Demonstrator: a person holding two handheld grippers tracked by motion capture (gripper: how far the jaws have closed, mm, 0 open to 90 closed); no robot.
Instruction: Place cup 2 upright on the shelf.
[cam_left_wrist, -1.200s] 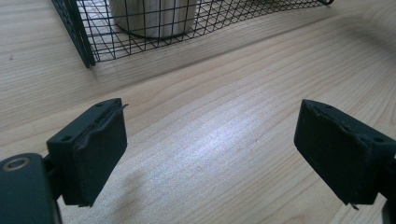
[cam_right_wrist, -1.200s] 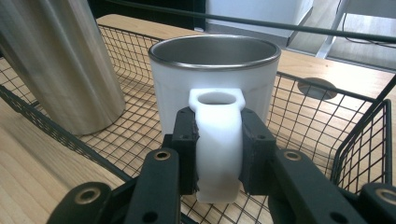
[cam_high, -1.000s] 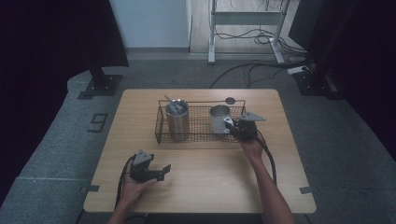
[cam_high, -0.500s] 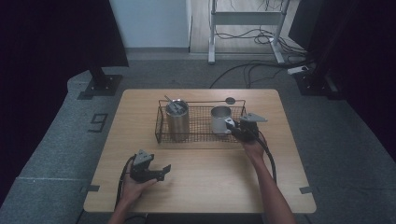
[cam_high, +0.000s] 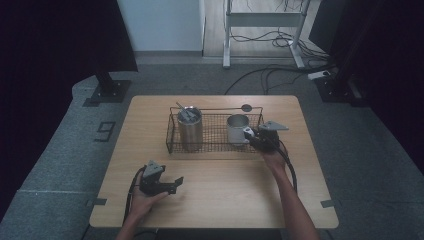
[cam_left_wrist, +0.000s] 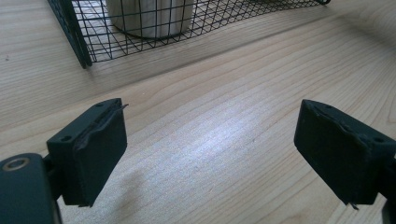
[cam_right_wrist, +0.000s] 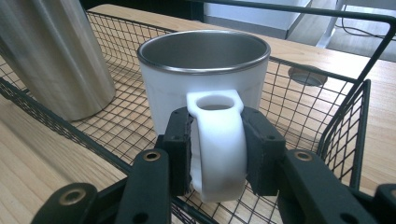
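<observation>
A white mug with a steel rim stands in the right end of a black wire basket on the wooden table. My right gripper reaches over the basket's right end. In the right gripper view the mug's white handle sits between my right gripper's pads. The jaws have just been opening, but both pads still lie against the handle's sides. My left gripper rests on the table near the front left, open, with bare wood between its jaws.
A tall steel tumbler holding utensils stands in the basket's left end, close to the mug. The basket's wire wall rises around the mug. A round cable hole lies behind the basket.
</observation>
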